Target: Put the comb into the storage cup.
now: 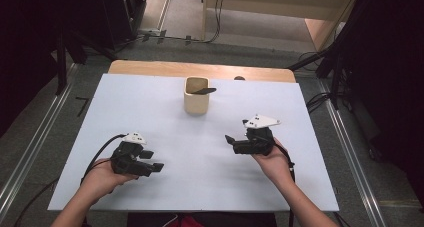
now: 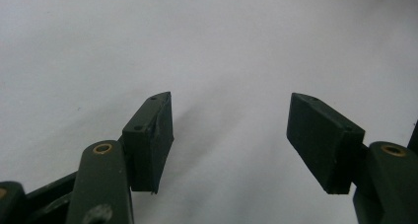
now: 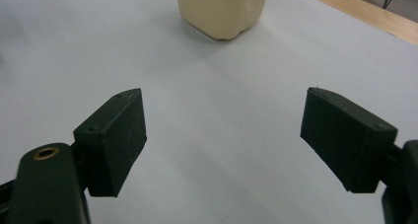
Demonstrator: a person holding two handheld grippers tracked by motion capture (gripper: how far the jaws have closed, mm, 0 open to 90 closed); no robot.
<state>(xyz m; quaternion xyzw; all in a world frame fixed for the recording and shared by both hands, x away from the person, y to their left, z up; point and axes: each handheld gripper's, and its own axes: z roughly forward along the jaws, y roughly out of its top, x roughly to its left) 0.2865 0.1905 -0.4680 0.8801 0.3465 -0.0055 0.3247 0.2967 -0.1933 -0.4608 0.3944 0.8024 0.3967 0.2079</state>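
Note:
A cream square cup [image 1: 196, 95] stands upright near the far middle of the white table sheet [image 1: 150, 107], with a dark flat object [image 1: 205, 91] sticking out over its rim. In the right gripper view the cup's base [image 3: 223, 9] sits ahead at the top. My left gripper [image 1: 152, 160] rests low at the near left, open, with bare sheet between its jaws [image 2: 229, 135]. My right gripper [image 1: 231, 140] is held at the near right, pointing left, open and empty [image 3: 224, 135], well short of the cup.
A wooden table edge [image 1: 200, 69] shows beyond the sheet. Dark stands and cables [image 1: 325, 62] flank the table on the floor. Metal floor rails [image 1: 30, 147] run along both sides.

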